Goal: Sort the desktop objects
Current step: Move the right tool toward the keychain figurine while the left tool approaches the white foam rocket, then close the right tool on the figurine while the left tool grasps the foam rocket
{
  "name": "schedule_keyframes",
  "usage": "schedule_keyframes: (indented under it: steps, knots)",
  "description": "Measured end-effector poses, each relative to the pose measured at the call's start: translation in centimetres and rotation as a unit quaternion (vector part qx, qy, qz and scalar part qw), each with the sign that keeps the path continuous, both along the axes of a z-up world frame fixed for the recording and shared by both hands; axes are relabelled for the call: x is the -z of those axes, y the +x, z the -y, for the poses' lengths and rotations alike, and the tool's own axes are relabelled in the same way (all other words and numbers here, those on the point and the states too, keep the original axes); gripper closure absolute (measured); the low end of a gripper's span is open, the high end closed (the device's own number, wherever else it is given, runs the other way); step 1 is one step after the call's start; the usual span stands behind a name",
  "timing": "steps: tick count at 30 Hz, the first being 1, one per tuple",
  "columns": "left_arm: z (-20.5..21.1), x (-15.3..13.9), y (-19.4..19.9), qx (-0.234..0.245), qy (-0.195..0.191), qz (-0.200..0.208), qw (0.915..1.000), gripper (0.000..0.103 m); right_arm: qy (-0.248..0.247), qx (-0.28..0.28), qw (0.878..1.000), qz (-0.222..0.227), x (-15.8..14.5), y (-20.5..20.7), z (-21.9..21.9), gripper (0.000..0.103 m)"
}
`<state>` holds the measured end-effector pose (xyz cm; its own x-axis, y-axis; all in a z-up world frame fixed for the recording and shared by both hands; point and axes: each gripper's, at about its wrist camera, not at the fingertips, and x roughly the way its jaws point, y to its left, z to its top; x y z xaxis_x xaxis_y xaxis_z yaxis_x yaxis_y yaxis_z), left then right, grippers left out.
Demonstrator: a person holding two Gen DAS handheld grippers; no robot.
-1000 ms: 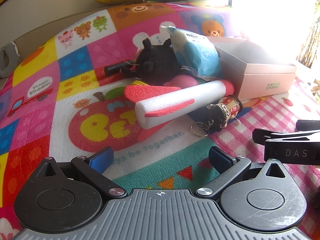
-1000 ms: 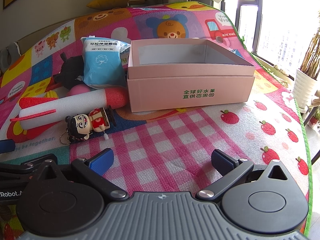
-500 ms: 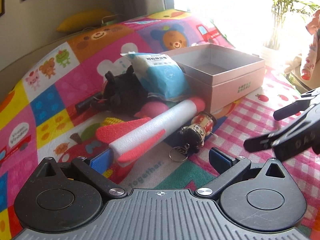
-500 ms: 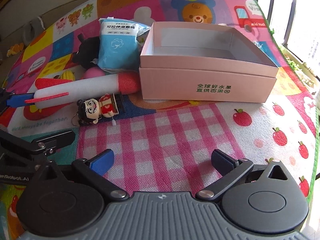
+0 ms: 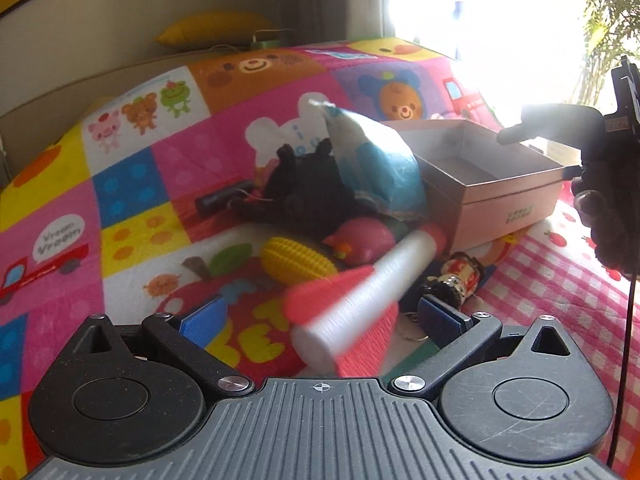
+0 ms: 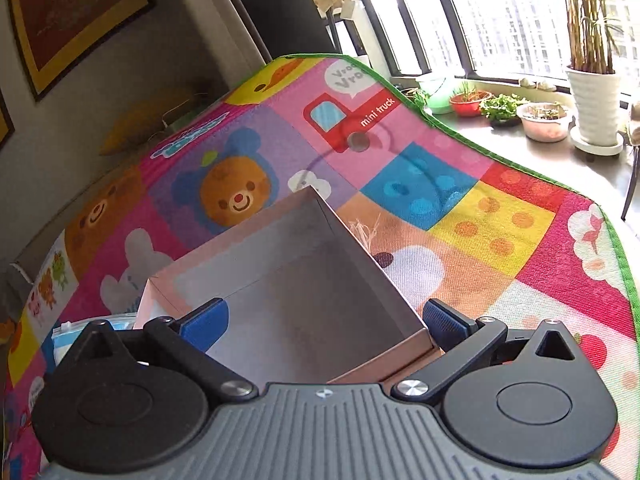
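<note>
My left gripper [image 5: 320, 318] is open, its fingers on either side of the near end of a white foam rocket with red fins [image 5: 360, 296], which looks blurred and raised. Behind it lie a yellow toy corn [image 5: 296, 260], a pink toy [image 5: 360, 238], a black plush [image 5: 304, 192], a blue-white packet [image 5: 372, 160] and a small doll keychain [image 5: 456, 278]. The open pink box [image 5: 504, 196] stands at the right. My right gripper [image 6: 324, 320] is open and empty, hovering above the near edge of the pink box [image 6: 304, 280]. It also shows at the right of the left wrist view [image 5: 600, 148].
Everything lies on a colourful patchwork play mat [image 5: 140, 184]. A black cylinder [image 5: 220, 198] lies left of the plush. The mat's green edge [image 6: 520, 160] borders a windowsill with plant pots [image 6: 544, 120]. A yellow cushion [image 5: 216, 28] sits at the back wall.
My left gripper has closed in around the foam rocket's near end, and the rocket has tilted. My right gripper has risen and moved forward over the pink box.
</note>
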<state>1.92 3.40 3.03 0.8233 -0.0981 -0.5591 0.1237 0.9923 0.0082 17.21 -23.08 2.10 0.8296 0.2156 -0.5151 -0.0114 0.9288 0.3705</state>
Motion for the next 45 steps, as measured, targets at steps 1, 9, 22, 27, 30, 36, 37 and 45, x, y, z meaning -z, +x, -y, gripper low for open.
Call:
schedule_keyframes:
  steps: [1,9,22,27,30,36,37,45]
  knots:
    - [-0.5,-0.1,-0.1,-0.005,-0.001,0.001,1.0,0.0,0.003,-0.014,1.0,0.003,-0.1,-0.2,-0.7,0.0]
    - [-3.0,-0.4,-0.1,-0.02,-0.018,-0.015,0.9995,0.0,-0.022,-0.107,0.993,0.051,-1.5,-3.6,-6.8,0.0]
    - [0.5,0.8,-4.7,0.07,0.037,-0.037,0.9962,0.0,-0.175,-0.25,0.947,0.104,-1.9,-13.3,-12.6,0.023]
    - [-1.0,0.8,-3.9,-0.025,0.115,-0.012,0.993,0.0,-0.174,-0.258,0.947,0.084,-0.5,-14.2,-13.4,0.008]
    - [-2.5,0.5,-3.1,-0.089,0.149,0.014,0.9847,0.0,-0.183,-0.261,0.945,0.077,0.2,-14.9,-13.4,0.003]
    - [-4.1,-0.2,-3.3,-0.046,0.063,-0.007,0.9969,0.0,-0.19,-0.27,0.943,0.053,1.6,-15.1,-13.1,0.006]
    - [-4.1,-0.1,-3.3,-0.043,0.055,-0.011,0.9975,0.0,-0.192,-0.274,0.941,0.051,1.8,-14.9,-13.3,0.01]
    - [-2.9,0.4,-3.8,0.005,0.04,-0.015,0.9991,0.0,-0.184,-0.3,0.936,0.027,2.4,-12.6,-14.9,0.037]
